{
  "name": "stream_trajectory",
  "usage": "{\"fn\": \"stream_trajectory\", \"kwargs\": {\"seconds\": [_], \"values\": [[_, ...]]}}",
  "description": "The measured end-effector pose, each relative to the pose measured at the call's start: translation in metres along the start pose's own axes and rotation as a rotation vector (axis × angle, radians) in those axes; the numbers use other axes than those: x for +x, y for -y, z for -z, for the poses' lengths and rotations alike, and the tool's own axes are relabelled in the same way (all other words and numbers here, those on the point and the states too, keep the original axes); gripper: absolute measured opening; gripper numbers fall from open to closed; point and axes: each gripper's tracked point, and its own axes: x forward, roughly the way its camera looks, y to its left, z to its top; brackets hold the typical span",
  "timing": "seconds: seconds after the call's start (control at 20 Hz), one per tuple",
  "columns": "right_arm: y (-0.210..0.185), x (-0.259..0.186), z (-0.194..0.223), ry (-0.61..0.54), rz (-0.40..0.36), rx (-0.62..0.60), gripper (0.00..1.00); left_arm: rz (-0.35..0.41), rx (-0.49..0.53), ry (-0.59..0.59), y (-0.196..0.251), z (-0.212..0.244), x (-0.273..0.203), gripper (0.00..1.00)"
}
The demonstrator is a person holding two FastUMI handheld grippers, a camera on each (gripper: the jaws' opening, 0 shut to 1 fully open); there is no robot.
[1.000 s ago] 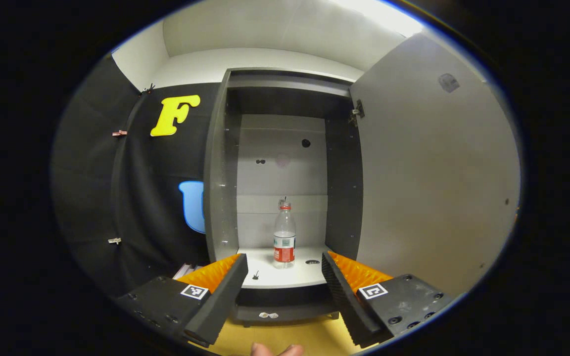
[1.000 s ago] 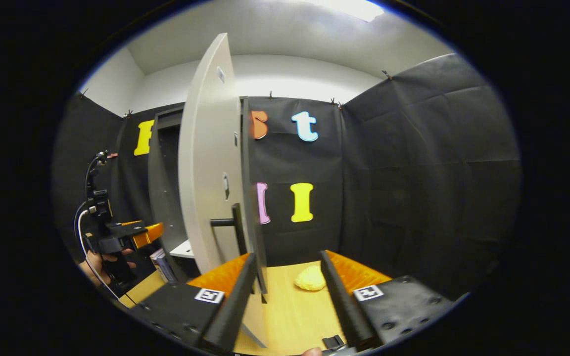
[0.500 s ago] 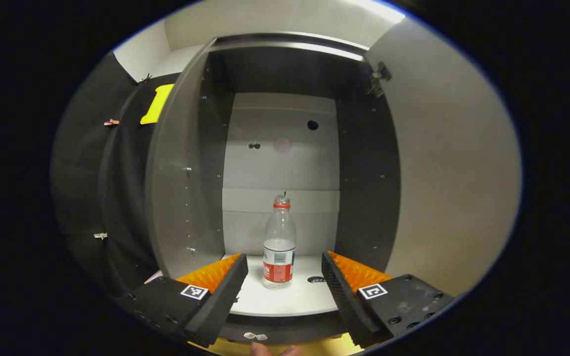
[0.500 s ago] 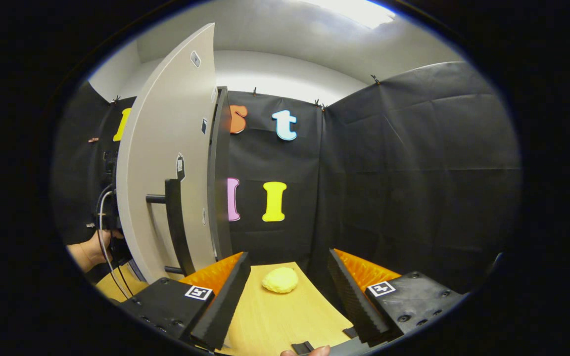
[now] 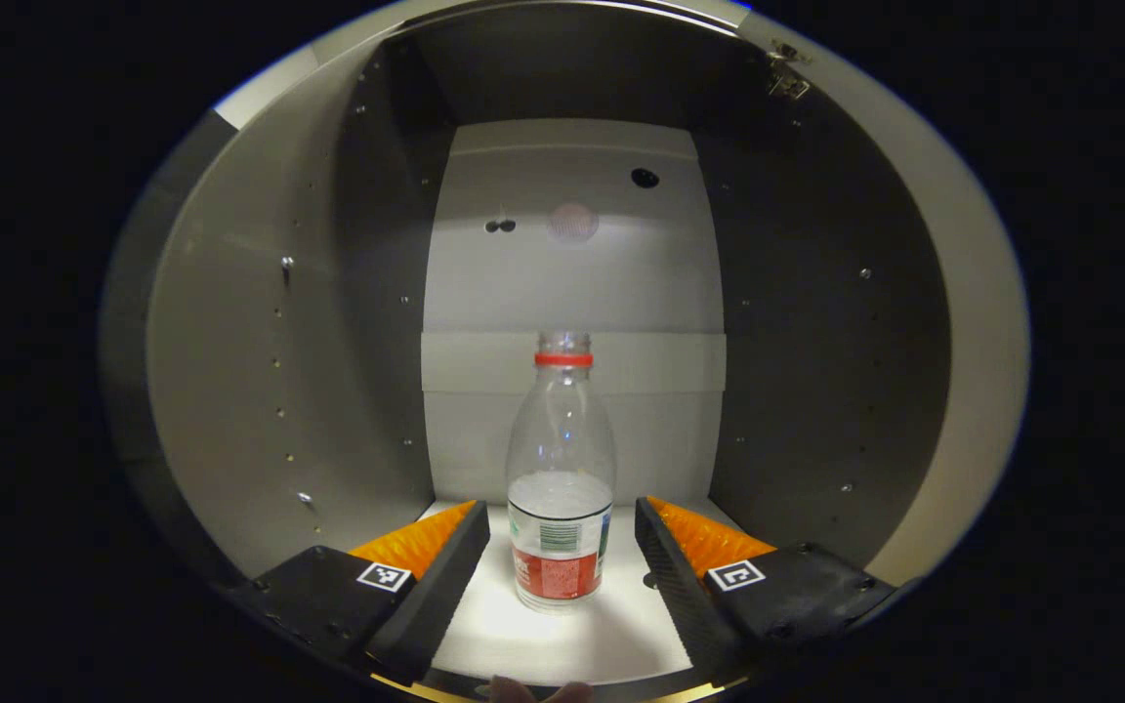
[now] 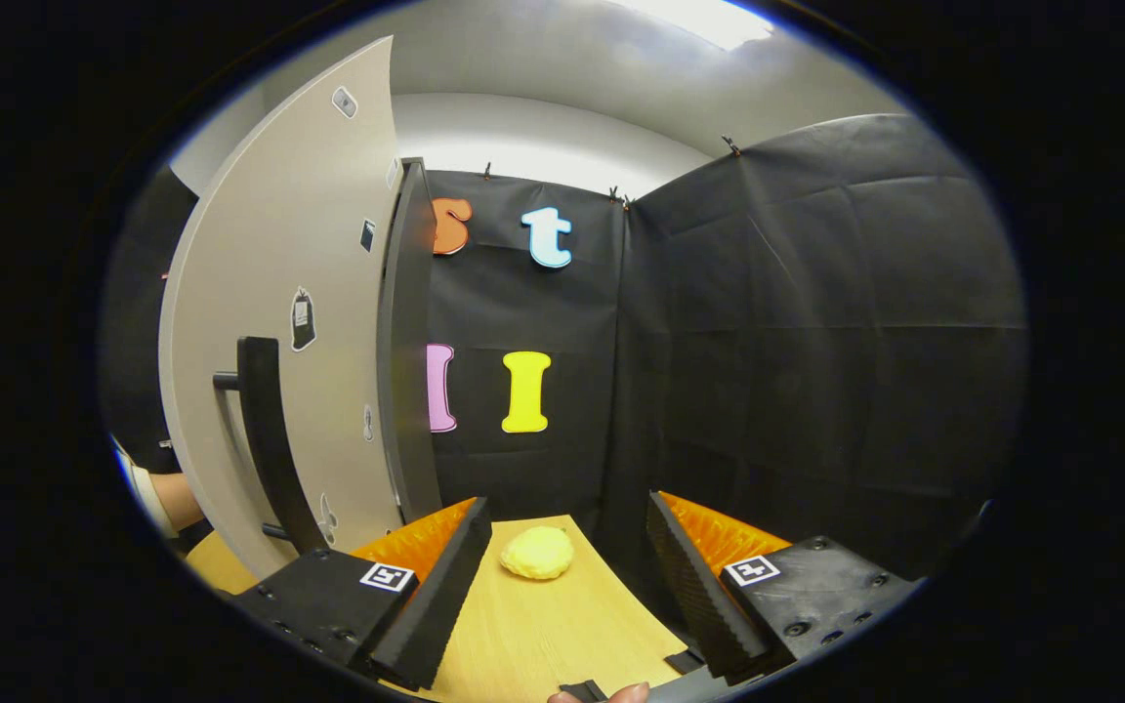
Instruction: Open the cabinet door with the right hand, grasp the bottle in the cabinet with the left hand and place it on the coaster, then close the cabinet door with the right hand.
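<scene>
The left gripper (image 5: 562, 537) sat wide open around the upright water bottle (image 5: 561, 488) on the cabinet shelf (image 5: 562, 640), not touching it, while the right gripper (image 6: 567, 547) hung open beside the swung-out cabinet door (image 6: 279, 322).

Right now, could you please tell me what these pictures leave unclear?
- Left gripper view: whether the clear plastic bottle with the red label has a cap is too small to tell.
- Right gripper view: the grey cabinet door hides the cabinet's inside.
- The yellow lump is too blurred to identify.
</scene>
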Motion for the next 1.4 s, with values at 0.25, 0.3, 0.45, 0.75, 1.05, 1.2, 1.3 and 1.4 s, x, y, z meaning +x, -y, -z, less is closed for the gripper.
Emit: {"fn": "stream_trajectory", "kwargs": {"seconds": [0.25,0.3,0.45,0.75,1.05,1.2,1.3,1.4], "values": [[0.0,0.003,0.001,-0.007,-0.007,-0.008,0.99,-0.01,0.035,-0.001,-0.002,0.01,0.025,0.95],[0.0,0.003,0.002,-0.01,-0.005,-0.01,0.99,-0.021,0.044,-0.001,-0.005,0.011,0.029,0.95],[-0.003,0.001,0.001,-0.01,-0.01,-0.007,0.99,-0.027,0.059,-0.002,-0.008,0.011,0.029,0.77],[-0.009,0.001,-0.002,-0.003,-0.025,-0.006,0.99,0.043,0.051,0.034,-0.004,-0.015,-0.012,0.76],[-0.015,0.001,-0.009,0.019,-0.029,0.035,0.99,0.064,0.044,0.064,-0.025,-0.035,-0.082,0.76],[-0.018,0.0,-0.011,0.027,-0.033,0.043,0.99,0.039,0.031,0.075,-0.049,-0.038,-0.125,0.76],[-0.018,0.0,-0.012,0.033,-0.034,0.033,0.99,0.025,0.014,0.081,-0.067,-0.035,-0.155,0.76],[-0.017,-0.002,-0.013,0.04,-0.031,0.03,0.99,0.002,0.0,0.075,-0.087,-0.025,-0.182,0.75]]}}
